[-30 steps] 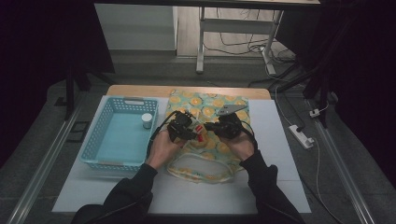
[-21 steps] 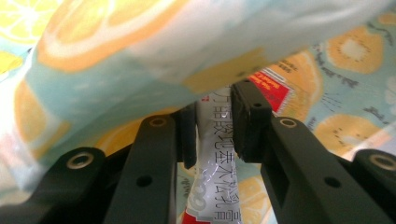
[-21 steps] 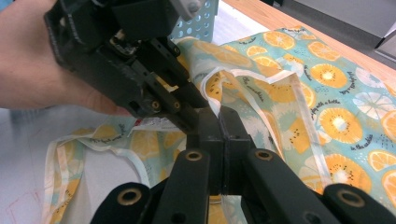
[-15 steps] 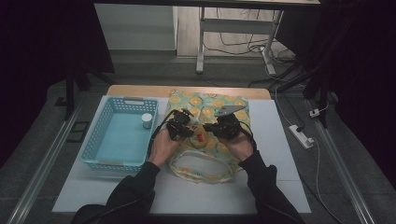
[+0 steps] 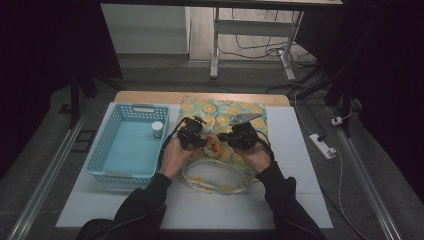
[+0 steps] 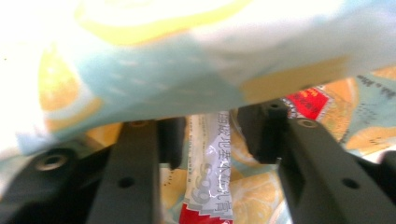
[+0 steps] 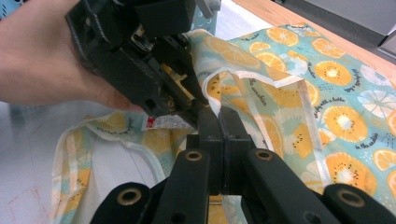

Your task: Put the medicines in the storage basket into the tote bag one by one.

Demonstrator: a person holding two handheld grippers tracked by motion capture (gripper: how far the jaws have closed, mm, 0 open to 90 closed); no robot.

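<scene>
Packing is under way: right gripper [image 7: 218, 122] clamps the bag [image 7: 299, 102] rim, holding the mouth open, while left gripper [image 6: 212, 133], jaws just parted, apparently frees a sachet [image 6: 210, 172] inside; withdrawing comes next.

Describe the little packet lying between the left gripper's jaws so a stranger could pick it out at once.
Start at the turquoise cloth bag printed with orange slices beside the blue plastic basket on the white table. At the bag's mouth, the left gripper, whose jaws have just been opening, straddles a narrow white plastic sachet. Grey printed characters and a red end set it apart from the patterned fabric.
</scene>
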